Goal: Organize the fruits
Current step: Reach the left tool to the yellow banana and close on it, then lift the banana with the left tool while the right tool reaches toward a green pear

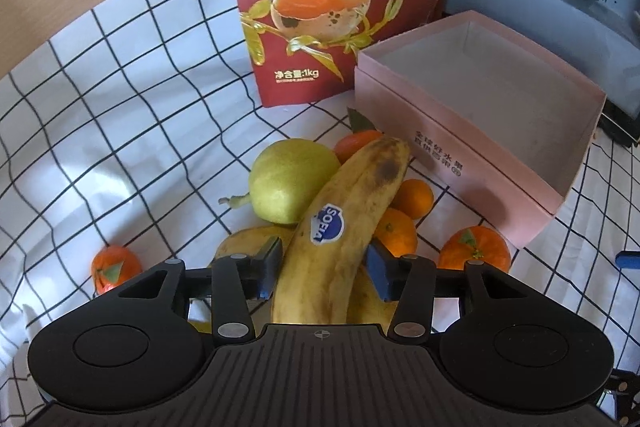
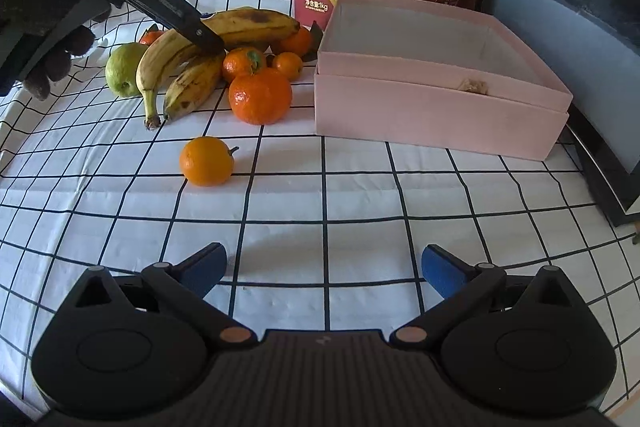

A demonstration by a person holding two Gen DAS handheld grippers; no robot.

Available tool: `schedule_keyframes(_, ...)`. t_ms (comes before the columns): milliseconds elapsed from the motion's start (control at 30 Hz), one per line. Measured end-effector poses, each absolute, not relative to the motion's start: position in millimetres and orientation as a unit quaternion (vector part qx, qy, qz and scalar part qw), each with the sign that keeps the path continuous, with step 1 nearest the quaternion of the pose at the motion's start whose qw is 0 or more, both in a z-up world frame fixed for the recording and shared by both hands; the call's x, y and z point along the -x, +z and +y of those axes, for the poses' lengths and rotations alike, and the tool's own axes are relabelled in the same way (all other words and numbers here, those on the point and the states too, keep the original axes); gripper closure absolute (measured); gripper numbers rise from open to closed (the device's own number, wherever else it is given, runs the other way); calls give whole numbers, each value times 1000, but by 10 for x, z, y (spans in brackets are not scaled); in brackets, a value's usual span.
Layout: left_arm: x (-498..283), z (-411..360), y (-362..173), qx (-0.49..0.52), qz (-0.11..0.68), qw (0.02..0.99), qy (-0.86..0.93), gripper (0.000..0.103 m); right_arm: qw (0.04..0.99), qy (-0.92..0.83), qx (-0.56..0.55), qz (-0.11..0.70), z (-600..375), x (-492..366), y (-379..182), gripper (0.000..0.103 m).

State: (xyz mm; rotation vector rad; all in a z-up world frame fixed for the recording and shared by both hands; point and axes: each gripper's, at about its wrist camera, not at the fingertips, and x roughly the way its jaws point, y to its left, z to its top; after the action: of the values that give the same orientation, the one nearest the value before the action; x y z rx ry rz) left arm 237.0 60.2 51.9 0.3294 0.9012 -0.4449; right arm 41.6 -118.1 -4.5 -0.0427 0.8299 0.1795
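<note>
- My pink box (image 2: 440, 95) at two o'clock holds no fruit yet; everything is still left to move.
- My left gripper (image 1: 324, 267) straddles the top banana (image 1: 344, 219), pads apart, not clamping it.
- My right gripper (image 2: 324, 267) gapes wide, holding nothing.

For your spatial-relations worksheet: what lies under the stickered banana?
The stickered banana rests on a second banana, leaning against the pear and small oranges. Whatever sits beneath its middle is covered.

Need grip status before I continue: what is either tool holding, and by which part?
Nothing. The left tool straddles the stickered banana mid-length, open; the right tool is open, empty.
</note>
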Motion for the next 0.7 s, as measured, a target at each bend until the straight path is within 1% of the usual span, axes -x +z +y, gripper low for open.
schedule_keyframes(133, -2332, 601, 524, -171, 425, 862, -217, 53, 911, 77, 15, 404, -1165, -430, -52, 0)
schedule_keyframes(200, -2290, 644, 541, -160, 428, 863, -214, 55, 912, 75, 14, 404, -1163, -427, -60, 0)
schedule_keyframes(333, -2133, 873, 582, -59, 455, 863, -210, 59, 911, 74, 14, 406, -1164, -439, -65, 0)
schedule_keyframes(400, -1990, 1014, 614, -12, 450, 868, -211, 62, 910, 78, 16, 407, -1168, -448, -68, 0)
schedule_keyframes(500, -1704, 1222, 661, 60, 433, 876, -202, 64, 911, 84, 17, 403, -1171, -462, -75, 0)
schedule_keyframes(567, -1518, 1305, 640, 84, 424, 881, -193, 64, 911, 82, 17, 403, -1159, -477, -77, 0)
schedule_keyframes(700, -1420, 1342, 650, 88, 415, 887, -184, 64, 913, 90, 20, 398, -1098, -542, -85, 0)
